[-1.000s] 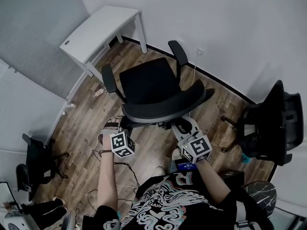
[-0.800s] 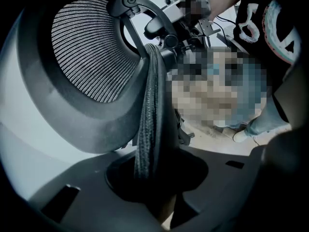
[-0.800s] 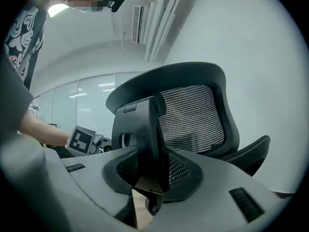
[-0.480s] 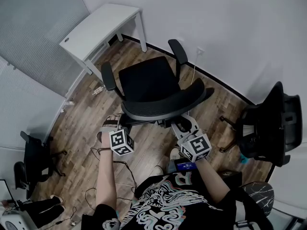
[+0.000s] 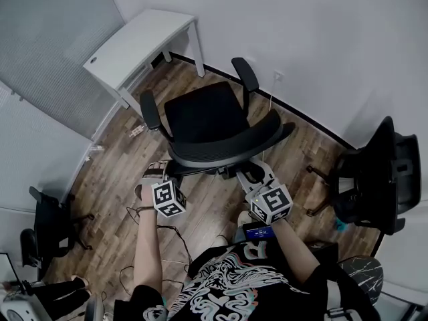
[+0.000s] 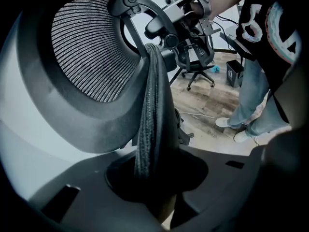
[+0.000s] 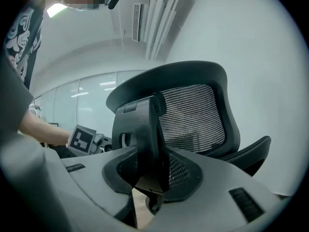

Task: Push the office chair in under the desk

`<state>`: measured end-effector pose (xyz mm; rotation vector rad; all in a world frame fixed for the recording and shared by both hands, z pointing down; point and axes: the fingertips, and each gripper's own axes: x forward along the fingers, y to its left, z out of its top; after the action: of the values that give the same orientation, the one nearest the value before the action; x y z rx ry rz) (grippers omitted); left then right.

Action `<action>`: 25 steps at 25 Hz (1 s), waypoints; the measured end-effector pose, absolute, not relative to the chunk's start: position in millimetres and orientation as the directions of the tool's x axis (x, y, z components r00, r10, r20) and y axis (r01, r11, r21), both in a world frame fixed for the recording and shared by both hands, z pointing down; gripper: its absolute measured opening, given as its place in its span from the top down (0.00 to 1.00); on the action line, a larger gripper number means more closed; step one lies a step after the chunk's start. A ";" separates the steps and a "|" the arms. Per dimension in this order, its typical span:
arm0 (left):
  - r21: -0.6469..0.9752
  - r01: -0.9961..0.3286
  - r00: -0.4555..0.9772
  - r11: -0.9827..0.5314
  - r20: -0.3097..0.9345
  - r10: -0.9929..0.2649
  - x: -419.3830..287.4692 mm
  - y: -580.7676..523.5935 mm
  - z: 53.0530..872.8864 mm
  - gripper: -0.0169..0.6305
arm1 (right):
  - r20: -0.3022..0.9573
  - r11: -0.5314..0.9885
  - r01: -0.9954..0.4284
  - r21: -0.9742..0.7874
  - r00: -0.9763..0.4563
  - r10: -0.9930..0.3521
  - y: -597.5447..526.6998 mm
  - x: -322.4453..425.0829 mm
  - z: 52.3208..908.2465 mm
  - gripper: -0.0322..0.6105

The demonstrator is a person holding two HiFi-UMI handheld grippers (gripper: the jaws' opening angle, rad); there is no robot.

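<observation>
Mesh backrest (image 5: pixel 227 144) in left tongs (image 5: pixel 162 173), right tongs (image 5: pixel 251 174) level.

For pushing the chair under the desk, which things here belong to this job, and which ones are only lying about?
Belong to the job: office chair; desk; left gripper and right gripper, jaws shut on its backrest.
Just lying about: chair on the right; chair on the left; cable on the floor.
</observation>
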<state>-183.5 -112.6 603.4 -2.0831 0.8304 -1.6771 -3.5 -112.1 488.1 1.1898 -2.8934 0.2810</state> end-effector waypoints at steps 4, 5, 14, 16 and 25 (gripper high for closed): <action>-0.593 -0.229 0.131 -0.772 0.767 -0.628 -184.4 -114.1 604.3 0.77 | 0.066 0.700 -0.696 -0.163 -0.715 -0.696 -113.8 -4.1 488.5 0.79; -0.592 -0.229 0.128 -0.773 0.768 -0.627 -184.6 -115.0 604.7 0.77 | 0.066 0.701 -0.695 -0.162 -0.716 -0.695 -114.7 -4.0 488.8 0.79; -0.577 -0.246 0.101 -0.779 0.784 -0.613 -194.0 -127.9 606.9 0.77 | 0.073 0.722 -0.674 -0.158 -0.737 -0.672 -129.0 -12.6 489.8 0.79; -0.571 -0.253 0.093 -0.781 0.789 -0.608 -194.3 -130.4 607.9 0.77 | 0.070 0.723 -0.672 -0.157 -0.738 -0.671 -131.9 -12.3 490.1 0.79; -0.571 -0.269 0.071 -0.776 0.792 -0.607 -201.7 -143.1 608.5 0.77 | 0.057 0.732 -0.664 -0.150 -0.745 -0.664 -146.4 -18.3 489.9 0.79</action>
<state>-201.7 -143.1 608.5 -2.0778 0.8816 -1.7626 -18.3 -146.4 489.9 1.1209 -2.9241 0.2535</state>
